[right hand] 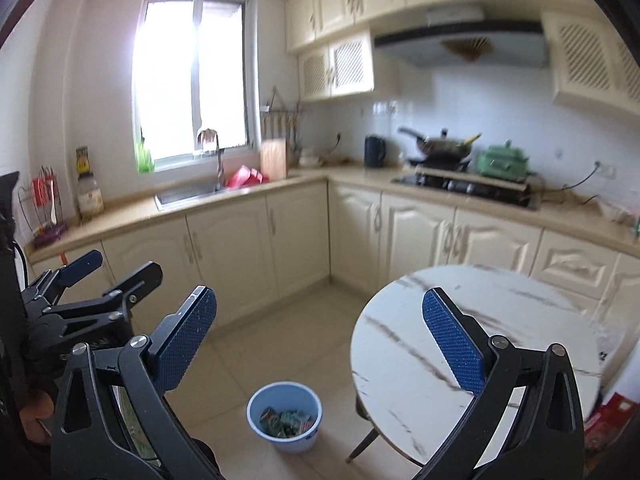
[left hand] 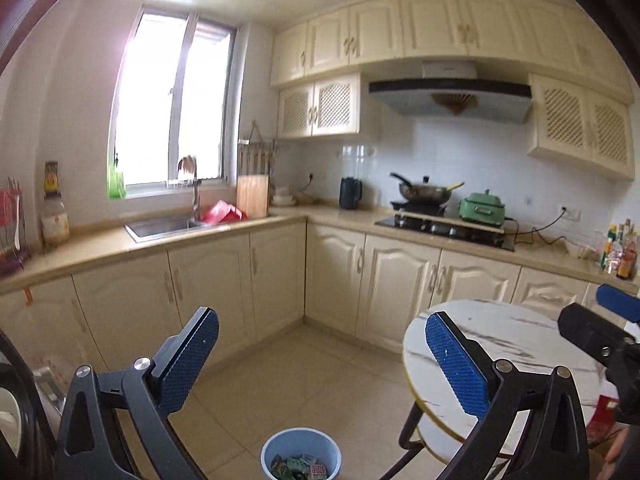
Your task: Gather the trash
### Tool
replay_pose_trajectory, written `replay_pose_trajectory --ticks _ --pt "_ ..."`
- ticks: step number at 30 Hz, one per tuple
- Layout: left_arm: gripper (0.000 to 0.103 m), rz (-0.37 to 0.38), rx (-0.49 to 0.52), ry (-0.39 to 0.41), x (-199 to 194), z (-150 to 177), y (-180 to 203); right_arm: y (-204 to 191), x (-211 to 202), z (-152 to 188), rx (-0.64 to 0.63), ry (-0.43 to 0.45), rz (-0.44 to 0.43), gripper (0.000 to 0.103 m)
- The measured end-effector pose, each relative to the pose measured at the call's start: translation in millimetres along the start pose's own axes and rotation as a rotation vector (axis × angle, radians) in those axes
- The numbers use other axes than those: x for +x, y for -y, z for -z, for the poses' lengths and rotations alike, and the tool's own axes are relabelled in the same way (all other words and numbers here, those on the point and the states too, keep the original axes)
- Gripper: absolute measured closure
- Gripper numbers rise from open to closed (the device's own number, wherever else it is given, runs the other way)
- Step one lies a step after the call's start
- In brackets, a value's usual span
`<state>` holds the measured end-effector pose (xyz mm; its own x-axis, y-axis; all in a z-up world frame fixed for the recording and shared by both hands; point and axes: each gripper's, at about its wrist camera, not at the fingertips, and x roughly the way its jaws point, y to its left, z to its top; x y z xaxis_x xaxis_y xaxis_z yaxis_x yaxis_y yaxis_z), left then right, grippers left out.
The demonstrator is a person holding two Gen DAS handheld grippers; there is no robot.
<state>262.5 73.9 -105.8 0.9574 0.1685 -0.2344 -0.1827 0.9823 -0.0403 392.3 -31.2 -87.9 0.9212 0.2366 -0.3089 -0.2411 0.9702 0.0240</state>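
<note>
A light blue bin (left hand: pixel 301 456) stands on the tiled floor beside a round marble table (left hand: pixel 516 344); it holds several crumpled wrappers (left hand: pixel 298 467). The bin also shows in the right wrist view (right hand: pixel 285 416), with the wrappers (right hand: pixel 286 424) inside. My left gripper (left hand: pixel 322 356) is open and empty, held high above the bin. My right gripper (right hand: pixel 320 336) is open and empty, above the bin and the table's (right hand: pixel 472 344) left edge. The right gripper shows at the right edge of the left wrist view (left hand: pixel 600 332); the left gripper shows at the left of the right wrist view (right hand: pixel 108 276).
Cream kitchen cabinets (left hand: pixel 224 292) run along two walls with a sink (left hand: pixel 168 226), a stove with a wok (left hand: pixel 424 192) and a green pot (left hand: pixel 482 208). A red package (right hand: pixel 612 416) lies low at the right beside the table.
</note>
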Motion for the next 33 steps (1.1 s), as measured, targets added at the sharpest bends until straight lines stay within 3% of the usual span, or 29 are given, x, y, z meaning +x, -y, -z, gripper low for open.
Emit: replay_pose_trajectory --ticks 1,2,5,10,14,18,33 --pt "0.001 0.010 0.001 0.023 -12.9 -1.4 7.4 0.3 -14.1 -2.3 -0.004 0.021 0.009 0.000" --pt "0.001 0.018 0.001 0.042 -52.6 19.7 8.9 0.7 -24.7 -4.7 -0.009 0.037 0.016 0.000" --pt "0.001 0.042 0.001 0.108 -99.5 33.1 2.4 -0.4 -59.7 -9.9 -0.033 0.097 0.068 0.000" --pt "0.001 0.047 0.024 0.179 -138.9 67.8 -3.3 -0.7 -98.1 -16.3 -0.035 0.166 0.115 0.000" --pt "0.001 0.054 0.029 0.187 -144.9 97.1 -11.8 -4.9 -109.2 -14.9 -0.038 0.182 0.128 0.000" --pt "0.001 0.053 0.037 0.185 -145.8 104.0 -11.4 -4.0 -111.8 -12.5 -0.038 0.187 0.130 0.000" --pt "0.001 0.058 0.057 0.176 -122.4 69.0 -2.3 0.6 -114.9 -9.2 -0.025 0.194 0.149 0.000"
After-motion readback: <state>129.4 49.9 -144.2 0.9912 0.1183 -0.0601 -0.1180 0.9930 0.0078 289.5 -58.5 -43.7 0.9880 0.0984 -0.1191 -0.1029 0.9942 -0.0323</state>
